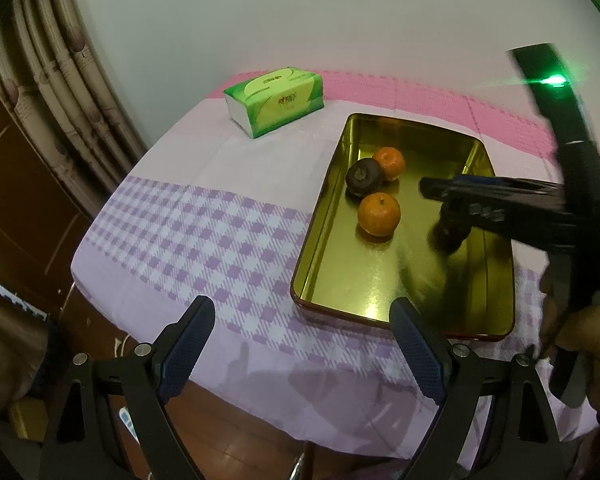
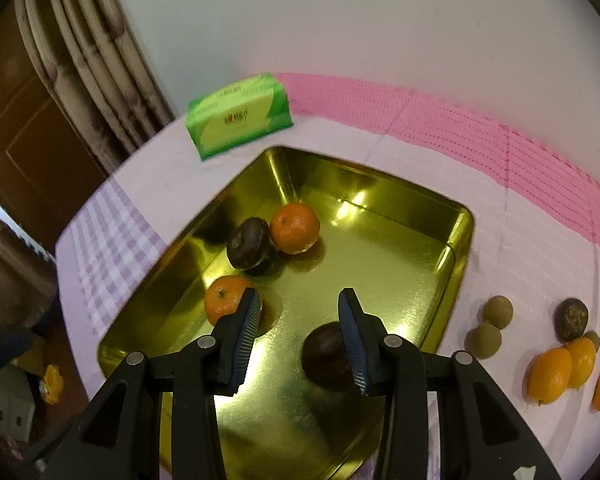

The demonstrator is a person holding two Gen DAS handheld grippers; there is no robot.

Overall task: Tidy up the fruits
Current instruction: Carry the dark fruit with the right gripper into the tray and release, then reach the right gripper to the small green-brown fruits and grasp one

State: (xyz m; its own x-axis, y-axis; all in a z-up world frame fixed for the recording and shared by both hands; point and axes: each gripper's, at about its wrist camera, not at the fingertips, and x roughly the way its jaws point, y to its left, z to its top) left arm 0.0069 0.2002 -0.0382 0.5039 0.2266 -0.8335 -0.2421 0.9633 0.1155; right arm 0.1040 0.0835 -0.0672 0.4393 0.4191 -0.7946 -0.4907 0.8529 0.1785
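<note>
A gold metal tray sits on the lilac checked tablecloth. Inside it are two oranges and a dark round fruit. A second dark fruit rests on the tray floor under my right gripper. It lies beside the right finger, and the left finger stands clear of it, so the jaws are open. My left gripper hangs wide open over the table's front edge, holding nothing.
A green tissue box stands behind the tray. To the tray's right on the cloth lie two greenish-brown fruits, a dark fruit and several small yellow-orange fruits. A curtain and wooden door are at the left.
</note>
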